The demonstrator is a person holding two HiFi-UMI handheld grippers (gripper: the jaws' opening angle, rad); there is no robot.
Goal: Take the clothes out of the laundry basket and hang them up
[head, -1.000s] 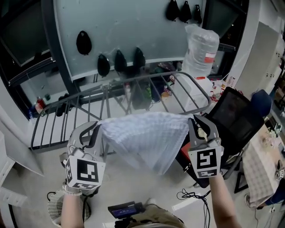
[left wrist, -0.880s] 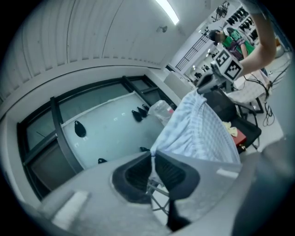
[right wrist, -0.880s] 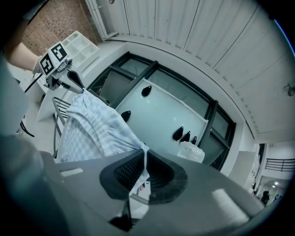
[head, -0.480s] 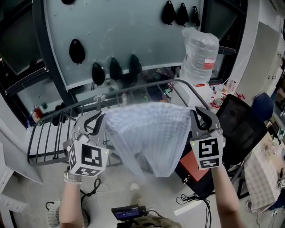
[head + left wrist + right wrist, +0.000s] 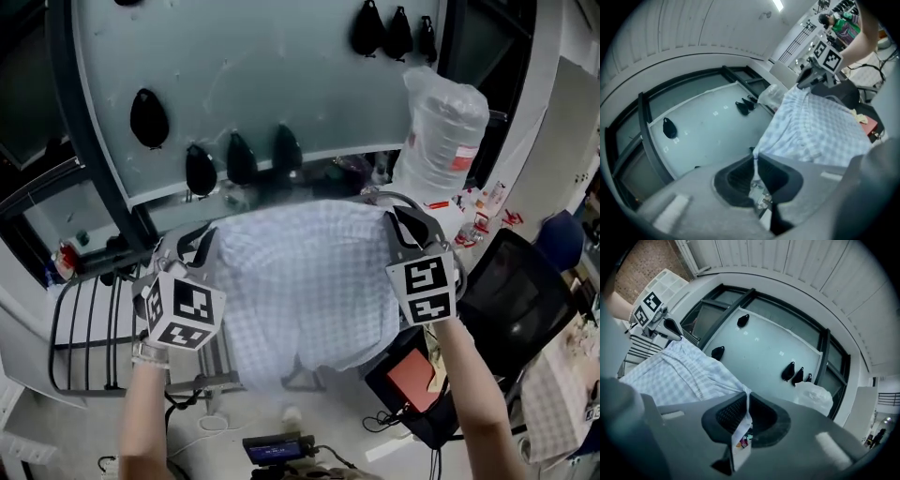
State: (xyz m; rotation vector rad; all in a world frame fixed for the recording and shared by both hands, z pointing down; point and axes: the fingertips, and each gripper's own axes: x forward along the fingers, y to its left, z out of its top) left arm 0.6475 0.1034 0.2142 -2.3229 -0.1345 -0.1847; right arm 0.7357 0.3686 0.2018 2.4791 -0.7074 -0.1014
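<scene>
A pale blue-and-white checked garment point(image 5: 314, 281) hangs spread between my two grippers, above the dark metal drying rack point(image 5: 84, 323). My left gripper point(image 5: 202, 246) is shut on the garment's left corner, and my right gripper point(image 5: 398, 225) is shut on its right corner. In the left gripper view the cloth point(image 5: 820, 126) runs out of the closed jaws of the left gripper point(image 5: 754, 157) toward the other gripper point(image 5: 820, 75). In the right gripper view the cloth point(image 5: 679, 371) and a white label are pinched in the right gripper point(image 5: 746, 397). No laundry basket is in view.
A glass wall panel point(image 5: 262, 84) with several black knobs stands behind the rack. A big clear water bottle point(image 5: 450, 127) stands at the right. A black office chair point(image 5: 511, 295) and a red-topped box point(image 5: 412, 375) are below right. Cables lie on the floor.
Both grippers have carried the stretched garment forward, from in front of the rack to over its rails. The cloth now covers most of the rack's right half.
</scene>
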